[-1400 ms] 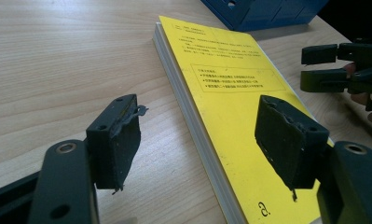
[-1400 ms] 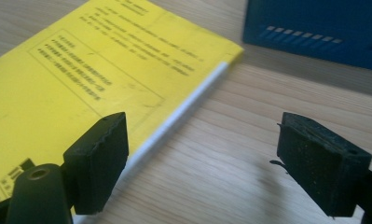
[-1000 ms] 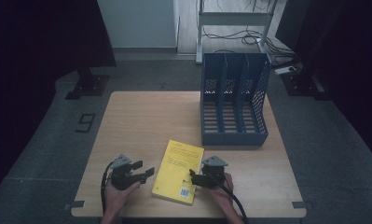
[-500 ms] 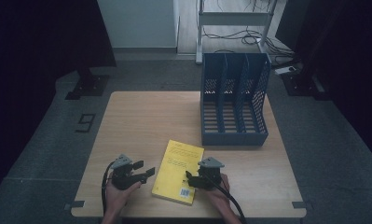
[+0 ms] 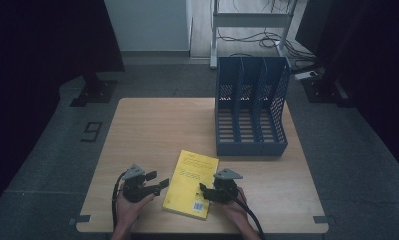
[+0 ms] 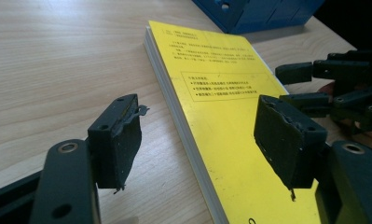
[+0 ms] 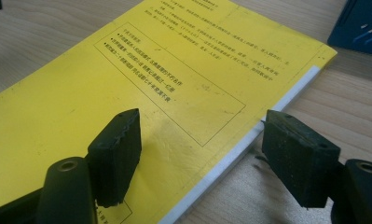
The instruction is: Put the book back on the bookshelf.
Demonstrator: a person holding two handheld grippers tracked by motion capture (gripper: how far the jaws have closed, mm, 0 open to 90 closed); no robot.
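Black fingers point(image 7: 295, 158) astride yellow book point(image 7: 141, 93)

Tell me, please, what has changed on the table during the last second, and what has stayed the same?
The right tool moved left, over the right edge of the yellow book; its jaws stand open across that edge and grip nothing yet. The left tool stayed open beside the book's left edge. The book and the blue file rack kept their places.

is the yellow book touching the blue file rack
Apart. The high view shows a strip of bare tabletop between the yellow book and the front of the blue file rack.
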